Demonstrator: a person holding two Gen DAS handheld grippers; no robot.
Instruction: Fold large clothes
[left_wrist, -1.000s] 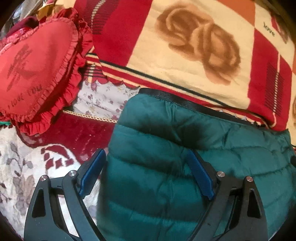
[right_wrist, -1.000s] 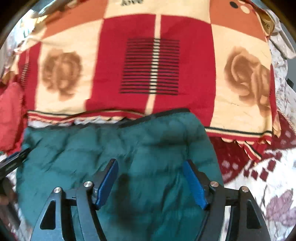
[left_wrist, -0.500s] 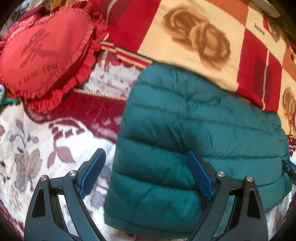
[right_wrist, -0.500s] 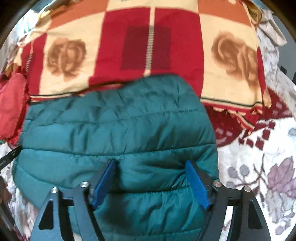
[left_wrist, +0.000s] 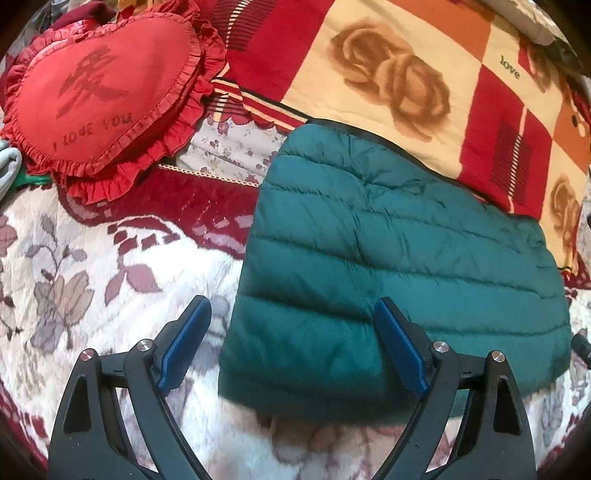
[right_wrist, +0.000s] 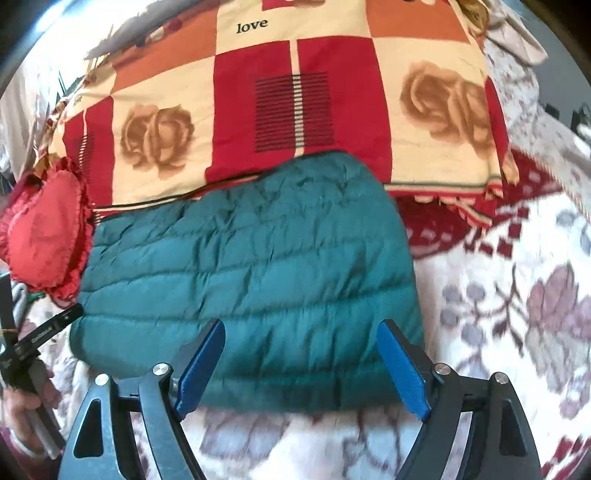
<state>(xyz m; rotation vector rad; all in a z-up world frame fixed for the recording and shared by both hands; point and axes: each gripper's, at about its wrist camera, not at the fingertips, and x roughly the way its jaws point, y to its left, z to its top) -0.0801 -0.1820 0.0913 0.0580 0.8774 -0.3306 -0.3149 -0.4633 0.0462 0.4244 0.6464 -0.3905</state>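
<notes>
Green quilted puffer jacket (right_wrist: 251, 280) lying folded into a compact rectangle on the floral bedspread (right_wrist: 517, 302), far edge overlapping the rose-patterned blanket (right_wrist: 295, 92). Long axis running side to side, parallel to the blanket's near hem; black-trimmed edge pointing toward the blanket, rounded fold toward the cameras. Fold apparently finished, release step in hand. Left gripper (left_wrist: 295, 347) spread wide, holding nothing, hovering over the jacket's near left corner. Right gripper (right_wrist: 303, 365) likewise wide open and empty, above the near right edge. Next, probably: pressing the bundle flat or squaring its corners. Heart-shaped red cushion (left_wrist: 99, 88) left of the jacket.
</notes>
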